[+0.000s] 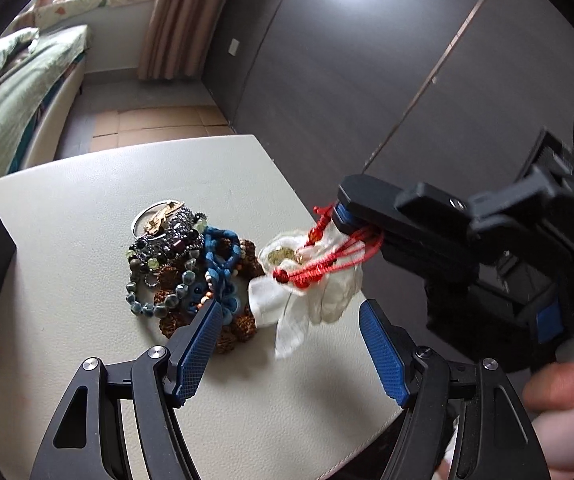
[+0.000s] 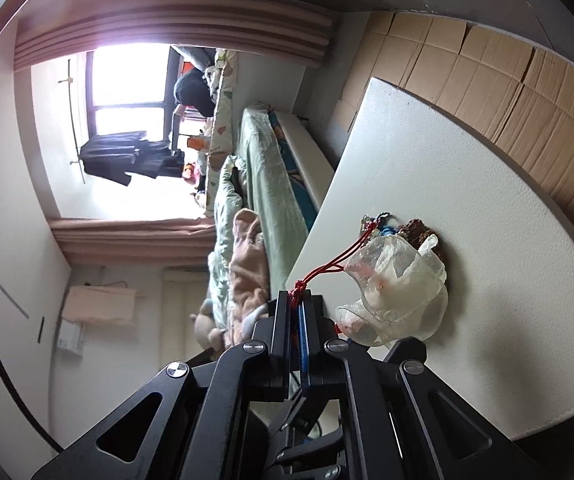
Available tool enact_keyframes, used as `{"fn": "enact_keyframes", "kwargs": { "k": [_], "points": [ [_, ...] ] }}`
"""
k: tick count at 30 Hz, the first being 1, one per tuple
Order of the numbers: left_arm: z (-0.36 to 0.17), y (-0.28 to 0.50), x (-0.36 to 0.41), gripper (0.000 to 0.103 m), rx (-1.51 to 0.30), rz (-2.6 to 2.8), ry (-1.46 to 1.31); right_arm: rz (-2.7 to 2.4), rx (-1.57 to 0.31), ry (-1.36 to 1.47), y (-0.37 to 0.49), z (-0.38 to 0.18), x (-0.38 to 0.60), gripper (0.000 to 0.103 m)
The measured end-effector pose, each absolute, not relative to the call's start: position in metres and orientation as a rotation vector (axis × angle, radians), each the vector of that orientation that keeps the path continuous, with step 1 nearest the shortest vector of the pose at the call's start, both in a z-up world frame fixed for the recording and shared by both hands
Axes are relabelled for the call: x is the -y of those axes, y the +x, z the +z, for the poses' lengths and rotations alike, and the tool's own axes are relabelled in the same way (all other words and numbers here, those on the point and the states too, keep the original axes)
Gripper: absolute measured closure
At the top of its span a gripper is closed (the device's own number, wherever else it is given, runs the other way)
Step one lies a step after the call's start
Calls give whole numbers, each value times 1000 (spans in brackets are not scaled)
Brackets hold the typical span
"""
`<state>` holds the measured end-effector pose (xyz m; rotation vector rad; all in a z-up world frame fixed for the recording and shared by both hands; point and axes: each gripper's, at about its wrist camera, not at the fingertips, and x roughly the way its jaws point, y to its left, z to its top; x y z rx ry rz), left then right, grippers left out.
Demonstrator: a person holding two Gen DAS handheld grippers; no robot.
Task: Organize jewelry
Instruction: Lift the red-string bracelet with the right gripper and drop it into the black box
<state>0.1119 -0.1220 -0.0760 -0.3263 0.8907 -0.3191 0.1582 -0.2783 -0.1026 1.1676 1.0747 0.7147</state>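
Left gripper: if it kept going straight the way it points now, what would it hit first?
Most likely the white pouch, which hangs by its red cord from the shut right gripper, ahead of the open left gripper. Depth is unclear; it could meet the table below.

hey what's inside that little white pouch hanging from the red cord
Through the white pouch's open mouth, something round and gold or green shows; its sheer fabric lets reddish shapes through. What they are is unclear, and folds hide the rest. The right gripper pinches the red cord.
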Motion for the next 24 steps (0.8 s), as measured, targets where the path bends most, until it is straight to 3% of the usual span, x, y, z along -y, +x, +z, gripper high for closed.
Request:
{"fn": "enact_keyframes", "kwargs": {
  "k": [1, 2, 4, 24],
  "points": [
    [-76, 112, 119, 44, -882, -321, -344, 727, -1078, 1177, 158, -103, 276, 98],
    [-78, 113, 118, 73, -885, -326, -354, 741, -1082, 1184, 158, -104, 273, 98],
    [-84, 118, 115, 101, -928, -331, -362, 772, -1086, 1197, 158, -104, 270, 98],
    [-22, 57, -1, 102, -619, -73, -490, 777, -1047, 1101, 154, -92, 257, 98]
  ]
}}
